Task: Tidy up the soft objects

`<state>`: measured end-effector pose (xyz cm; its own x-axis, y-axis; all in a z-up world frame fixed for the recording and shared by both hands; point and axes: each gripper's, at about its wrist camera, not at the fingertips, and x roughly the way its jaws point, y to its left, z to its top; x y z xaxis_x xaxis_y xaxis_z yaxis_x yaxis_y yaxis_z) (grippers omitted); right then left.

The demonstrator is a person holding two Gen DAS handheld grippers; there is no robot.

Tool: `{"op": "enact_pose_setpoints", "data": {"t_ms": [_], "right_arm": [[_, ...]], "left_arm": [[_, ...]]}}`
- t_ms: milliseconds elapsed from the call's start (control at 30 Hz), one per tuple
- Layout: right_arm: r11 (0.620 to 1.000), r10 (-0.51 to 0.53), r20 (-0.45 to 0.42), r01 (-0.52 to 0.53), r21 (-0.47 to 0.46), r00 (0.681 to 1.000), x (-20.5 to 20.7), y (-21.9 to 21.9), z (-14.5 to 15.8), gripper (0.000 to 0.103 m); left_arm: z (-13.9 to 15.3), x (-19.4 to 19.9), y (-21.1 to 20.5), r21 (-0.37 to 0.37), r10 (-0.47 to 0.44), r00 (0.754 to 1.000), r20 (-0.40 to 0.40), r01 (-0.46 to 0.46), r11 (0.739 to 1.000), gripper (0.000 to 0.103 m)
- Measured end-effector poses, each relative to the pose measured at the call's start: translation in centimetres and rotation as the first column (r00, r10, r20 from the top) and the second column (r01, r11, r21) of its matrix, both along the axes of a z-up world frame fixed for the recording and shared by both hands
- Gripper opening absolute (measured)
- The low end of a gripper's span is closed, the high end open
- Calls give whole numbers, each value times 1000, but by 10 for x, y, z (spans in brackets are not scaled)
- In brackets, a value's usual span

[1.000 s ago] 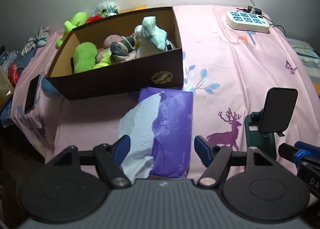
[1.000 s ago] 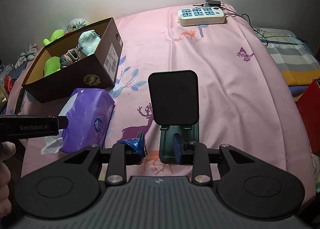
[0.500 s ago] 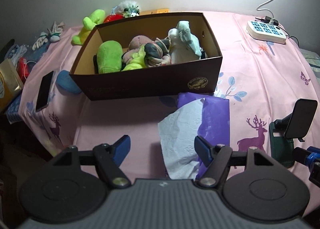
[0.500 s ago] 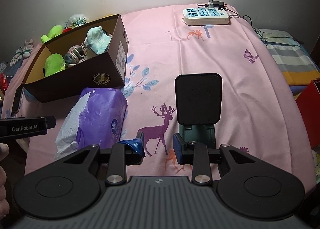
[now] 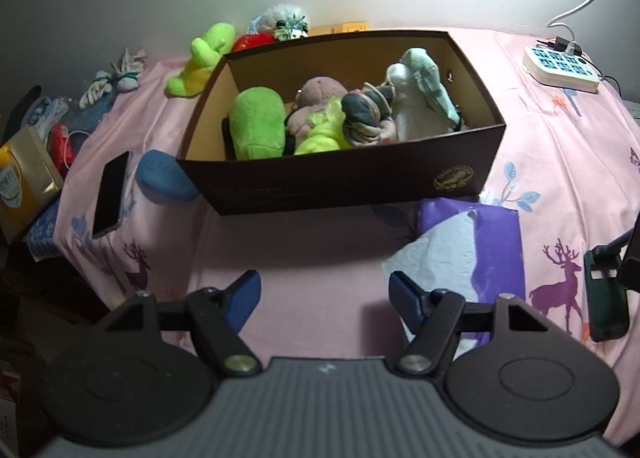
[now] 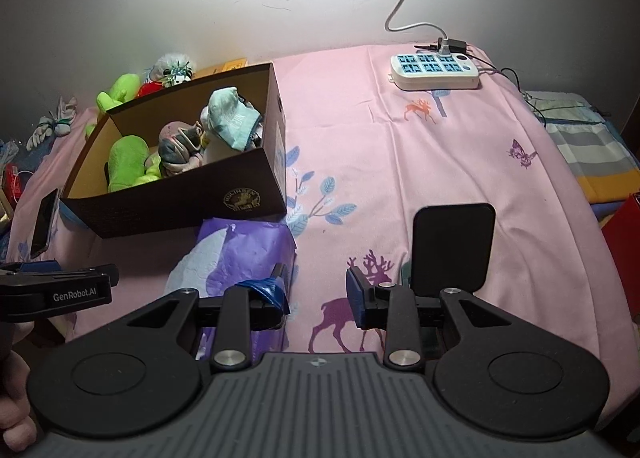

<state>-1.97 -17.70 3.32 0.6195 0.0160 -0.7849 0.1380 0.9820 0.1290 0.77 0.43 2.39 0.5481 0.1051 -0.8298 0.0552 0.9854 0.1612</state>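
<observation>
A dark brown cardboard box [image 5: 340,185] [image 6: 180,197] stands on the pink sheet, holding a green plush [image 5: 260,125], a grey-pink toy [image 5: 364,117] and a pale teal-and-white plush [image 5: 420,97]. Behind its far left corner lie another green plush [image 5: 204,57] and a fluffy white toy [image 5: 286,19]. A blue soft item [image 5: 164,177] rests against the box's left wall. My left gripper [image 5: 324,294] hovers open in front of the box, nothing between its fingers. My right gripper [image 6: 316,294] stands open with a narrow gap, empty, above the sheet.
A purple tissue pack [image 5: 480,250] [image 6: 240,254] lies in front of the box. A phone stand [image 6: 452,250] is at the right, a power strip [image 6: 436,71] at the back, a phone [image 5: 110,193] near the left bed edge. Clutter sits beyond that edge.
Both grippers have moved left: the box has slid toward the middle of the left view, and the tissue pack and the phone stand have slid right. The right jaws stand slightly wider.
</observation>
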Motion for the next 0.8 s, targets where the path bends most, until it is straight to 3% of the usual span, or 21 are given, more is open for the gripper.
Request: {"op": "enact_pose_setpoints", "data": {"t_ms": [500, 800], "right_arm": [[994, 101, 156, -95, -47, 983, 58, 57, 44, 16], [991, 126, 139, -117, -67, 982, 73, 73, 34, 16]], "left_arm": [[43, 44, 49, 69, 75, 987, 141, -86, 994, 72], [42, 57, 57, 53, 106, 982, 158, -116, 992, 74]]}}
